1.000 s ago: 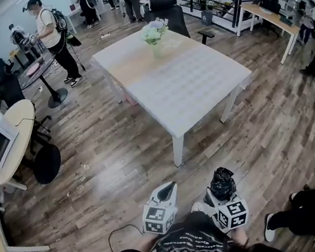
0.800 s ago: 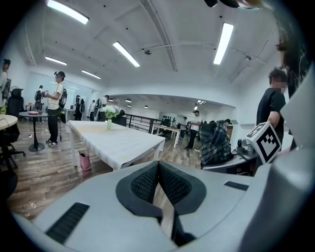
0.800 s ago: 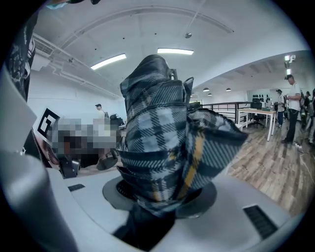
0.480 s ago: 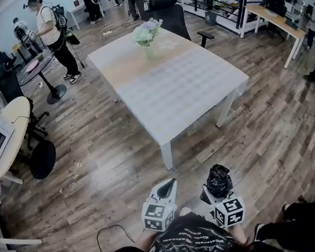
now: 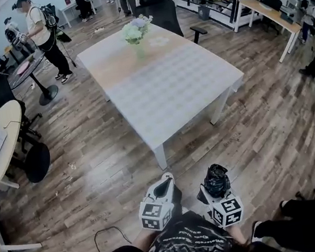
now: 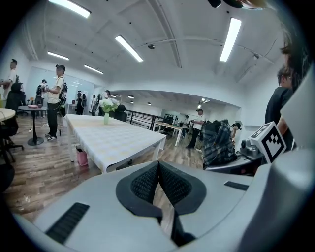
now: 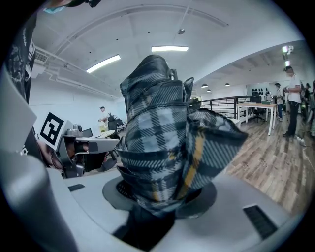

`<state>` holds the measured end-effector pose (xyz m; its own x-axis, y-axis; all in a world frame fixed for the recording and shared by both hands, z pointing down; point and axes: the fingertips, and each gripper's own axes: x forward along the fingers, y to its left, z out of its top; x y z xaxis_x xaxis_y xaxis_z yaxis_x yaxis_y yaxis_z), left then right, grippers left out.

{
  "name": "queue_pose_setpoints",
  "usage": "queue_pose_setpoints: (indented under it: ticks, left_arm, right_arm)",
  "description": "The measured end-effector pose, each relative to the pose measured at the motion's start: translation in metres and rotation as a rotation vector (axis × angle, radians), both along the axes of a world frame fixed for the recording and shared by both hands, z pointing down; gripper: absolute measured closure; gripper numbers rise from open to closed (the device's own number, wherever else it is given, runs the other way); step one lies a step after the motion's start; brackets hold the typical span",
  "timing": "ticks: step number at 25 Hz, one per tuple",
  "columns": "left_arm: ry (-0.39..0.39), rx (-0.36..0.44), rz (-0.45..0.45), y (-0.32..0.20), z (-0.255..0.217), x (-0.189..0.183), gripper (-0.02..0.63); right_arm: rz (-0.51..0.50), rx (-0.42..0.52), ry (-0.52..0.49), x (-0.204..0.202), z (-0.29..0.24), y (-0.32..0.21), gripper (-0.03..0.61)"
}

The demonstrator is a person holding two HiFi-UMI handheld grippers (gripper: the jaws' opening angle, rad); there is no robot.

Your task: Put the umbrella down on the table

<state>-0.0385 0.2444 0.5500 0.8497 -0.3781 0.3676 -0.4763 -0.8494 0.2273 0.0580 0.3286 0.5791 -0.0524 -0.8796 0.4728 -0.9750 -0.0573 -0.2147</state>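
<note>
Head view, umbrella (image 5: pixel 217 179): folded, plaid, standing up from the right gripper (image 5: pixel 213 192) over the wooden floor (image 5: pixel 92 161), short of the white table (image 5: pixel 169 86).
Head view, left gripper (image 5: pixel 165 178): beside the right, apart.
Left gripper view, fingers (image 6: pixel 142 184): pressed together at the tips, nothing between them.
Right gripper view, fingers (image 7: pixel 205 195): pinching the umbrella's lower end.

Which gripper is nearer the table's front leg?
Left. The left gripper is directly before the white table leg; the right gripper, holding the plaid folded umbrella, is farther right.
</note>
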Motion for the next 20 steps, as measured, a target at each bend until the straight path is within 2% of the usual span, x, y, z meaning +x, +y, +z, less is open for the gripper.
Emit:
queue_pose_setpoints:
  ticks: [8, 11, 20]
  left_arm:
    - [0.015, -0.016, 0.035, -0.064, 0.008, 0.050, 0.594]
    - [0.015, -0.016, 0.035, -0.102, 0.009, 0.066, 0.594]
    - [0.032, -0.003, -0.044, -0.253, 0.010, 0.090, 0.594]
  right_arm:
    - [0.042, -0.031, -0.038, 0.038, 0.006, -0.050, 0.403]
    - [0.032, -0.047, -0.046, 0.054, 0.008, -0.089, 0.403]
    - [-0.024, -0.067, -0.006, 0.092, 0.008, -0.231, 0.403]
